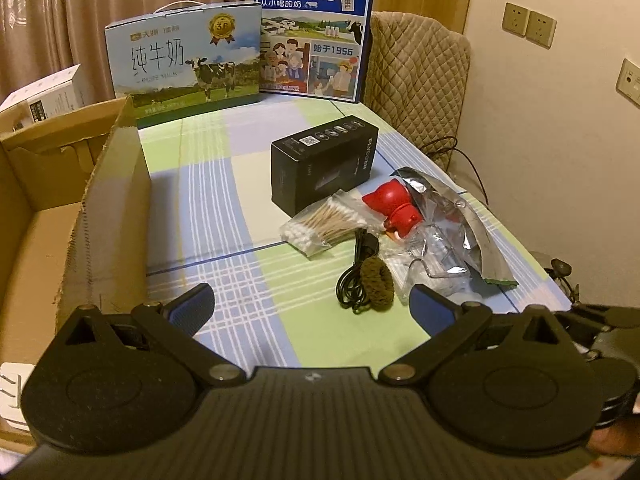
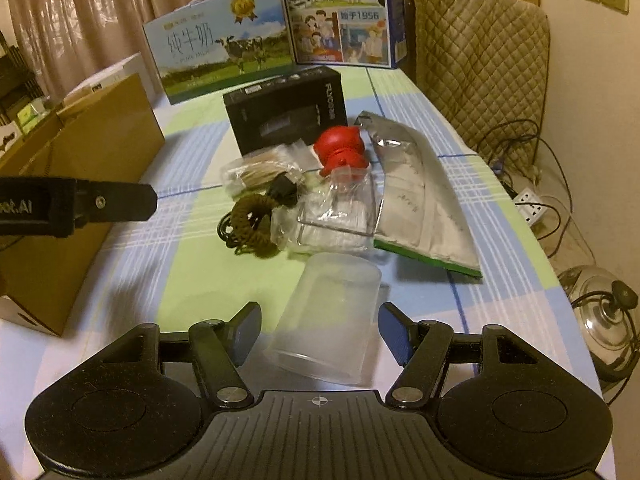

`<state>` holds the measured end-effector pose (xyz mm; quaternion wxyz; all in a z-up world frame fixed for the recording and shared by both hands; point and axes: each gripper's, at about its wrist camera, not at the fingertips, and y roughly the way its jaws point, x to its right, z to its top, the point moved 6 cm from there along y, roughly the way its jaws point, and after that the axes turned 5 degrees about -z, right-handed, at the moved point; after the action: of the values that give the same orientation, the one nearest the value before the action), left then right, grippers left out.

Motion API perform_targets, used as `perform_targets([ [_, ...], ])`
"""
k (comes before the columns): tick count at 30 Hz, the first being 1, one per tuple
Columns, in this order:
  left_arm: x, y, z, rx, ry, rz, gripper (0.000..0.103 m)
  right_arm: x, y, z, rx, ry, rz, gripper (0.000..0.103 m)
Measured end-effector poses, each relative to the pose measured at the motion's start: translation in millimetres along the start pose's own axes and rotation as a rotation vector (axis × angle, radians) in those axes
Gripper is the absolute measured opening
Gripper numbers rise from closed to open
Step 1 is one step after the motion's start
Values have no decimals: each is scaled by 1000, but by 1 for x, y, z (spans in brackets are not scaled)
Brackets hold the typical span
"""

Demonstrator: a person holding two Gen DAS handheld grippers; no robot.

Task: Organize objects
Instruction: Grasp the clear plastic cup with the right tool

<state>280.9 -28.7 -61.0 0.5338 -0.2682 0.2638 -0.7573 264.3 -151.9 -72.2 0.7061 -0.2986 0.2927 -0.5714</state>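
Observation:
On the checked tablecloth lie a black box (image 1: 322, 164) (image 2: 286, 108), a bag of cotton swabs (image 1: 320, 226) (image 2: 256, 174), a red figurine (image 1: 394, 204) (image 2: 342, 150), a black cable (image 1: 354, 276) with a brown hair tie (image 1: 378, 282) (image 2: 250, 220), clear plastic packaging (image 1: 436, 252) (image 2: 340, 216), a silver foil bag (image 1: 468, 216) (image 2: 416, 196) and a clear plastic cup (image 2: 328, 316) on its side. My left gripper (image 1: 312, 304) is open and empty, just before the cable. My right gripper (image 2: 320, 334) is open, its fingers either side of the cup.
An open cardboard box (image 1: 112, 208) (image 2: 92, 184) stands at the left. Two milk cartons (image 1: 188, 64) (image 1: 316, 32) stand at the back. A quilted chair (image 2: 480, 60) and cables, a power strip (image 2: 530, 204) and a glass lid (image 2: 600, 312) are off the right edge.

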Motion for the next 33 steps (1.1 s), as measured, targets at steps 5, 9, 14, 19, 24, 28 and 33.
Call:
perform_targets([
  [5,-3,6,-2,-15,-9,-6,102,-2,10,-2,-16,0,-25,62],
  [9,-4,7,-3,-21,-15,-12,102,-2,12,0,-18,2,-35,61],
  [14,-3,9,-3,-23,-16,-16,102,-2,14,1,-20,-5,-38,57],
  [19,-2,11,-4,-29,-18,-19,102,-2,14,0,-22,-24,-49,49],
  [24,-3,12,-5,-32,-21,-19,102,-3,9,4,-12,-19,-38,47],
  [28,-4,12,-5,-30,-21,-14,102,-3,12,2,-35,-21,-32,48],
  [33,-5,13,-6,-37,-25,-14,102,-4,16,0,-25,-56,-57,49],
])
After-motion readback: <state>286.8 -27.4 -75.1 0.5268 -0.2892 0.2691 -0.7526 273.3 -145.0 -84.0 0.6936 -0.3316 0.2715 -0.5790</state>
